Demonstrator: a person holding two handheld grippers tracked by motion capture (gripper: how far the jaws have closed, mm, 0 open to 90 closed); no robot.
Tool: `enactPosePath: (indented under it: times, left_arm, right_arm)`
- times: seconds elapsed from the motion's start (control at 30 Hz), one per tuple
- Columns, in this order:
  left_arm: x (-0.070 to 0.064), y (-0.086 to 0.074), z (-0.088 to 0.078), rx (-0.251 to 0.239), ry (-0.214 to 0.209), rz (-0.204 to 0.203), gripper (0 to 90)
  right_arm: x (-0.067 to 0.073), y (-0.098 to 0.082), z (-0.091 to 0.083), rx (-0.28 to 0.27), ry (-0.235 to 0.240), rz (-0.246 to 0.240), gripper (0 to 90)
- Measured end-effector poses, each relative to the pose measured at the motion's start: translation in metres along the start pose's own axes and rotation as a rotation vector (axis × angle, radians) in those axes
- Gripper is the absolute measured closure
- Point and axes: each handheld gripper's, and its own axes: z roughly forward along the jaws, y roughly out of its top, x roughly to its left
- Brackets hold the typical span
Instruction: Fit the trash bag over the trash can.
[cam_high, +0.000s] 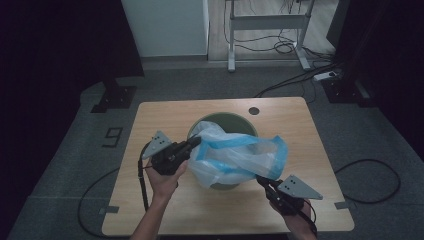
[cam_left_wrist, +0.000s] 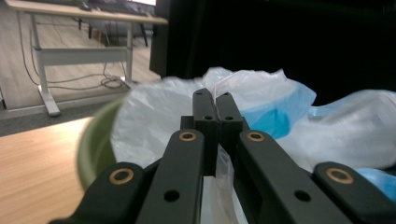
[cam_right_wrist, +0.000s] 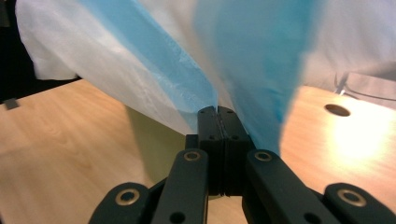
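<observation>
High view: a green bin (cam_high: 220, 120) stands mid-table (cam_high: 165, 115), a white-and-blue bag (cam_high: 235, 157) draped over it. The left gripper (cam_high: 196, 141) pinches the bag at the bin's left rim; the right gripper (cam_high: 261, 180) pulls its corner toward the table's near edge.

Left gripper view: fingers (cam_left_wrist: 205, 109) together, seemingly clamping film.

Right gripper view: fingers (cam_right_wrist: 209, 123) clamped on the blue fold.

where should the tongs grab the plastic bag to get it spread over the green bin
Probably by its loose top edge, as both tongs do: the left tongs are shut on the plastic bag at the bin's left rim, the right tongs on the blue-banded hem at the near right. Coming from outside the green bin seems best, since the film drapes outward there.
</observation>
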Motion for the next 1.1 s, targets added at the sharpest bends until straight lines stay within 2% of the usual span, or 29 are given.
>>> enactPosePath:
  times: [0.03, 0.2, 0.4, 0.47, 0.53, 0.63, 0.7, 0.87, 1.1]
  left_arm:
    - [0.005, 0.002, -0.001, -0.016, 0.001, -0.022, 89.8]
    - [0.026, 0.012, 0.0, -0.043, 0.011, -0.076, 89.8]
    - [0.041, 0.025, 0.005, -0.062, 0.017, -0.096, 89.8]
    - [0.042, 0.024, 0.005, -0.07, 0.007, -0.104, 89.8]
    - [0.04, 0.017, 0.0, -0.071, 0.001, -0.101, 89.7]
    - [0.039, 0.003, -0.008, -0.067, -0.005, -0.103, 89.6]
    - [0.04, -0.01, -0.015, -0.066, -0.017, -0.119, 89.5]
    - [0.043, -0.033, -0.031, -0.05, -0.03, -0.137, 89.6]
    - [0.044, -0.053, -0.039, -0.03, -0.05, -0.141, 89.7]
  right_arm:
    - [-0.002, 0.002, 0.0, -0.003, -0.008, -0.003, 88.3]
    - [-0.014, 0.021, 0.003, -0.024, -0.048, -0.02, 88.3]
    - [-0.029, 0.049, 0.013, -0.055, -0.092, -0.024, 88.3]
    - [-0.032, 0.056, 0.016, -0.067, -0.099, -0.015, 88.3]
    - [-0.03, 0.057, 0.016, -0.081, -0.083, -0.008, 88.3]
    - [-0.021, 0.049, 0.015, -0.068, -0.052, -0.029, 88.2]
    - [-0.016, 0.039, 0.013, -0.049, -0.036, -0.037, 88.2]
    - [-0.011, 0.011, 0.005, -0.008, 0.011, -0.001, 87.9]
    - [-0.009, -0.005, 0.009, 0.031, 0.059, 0.018, 87.5]
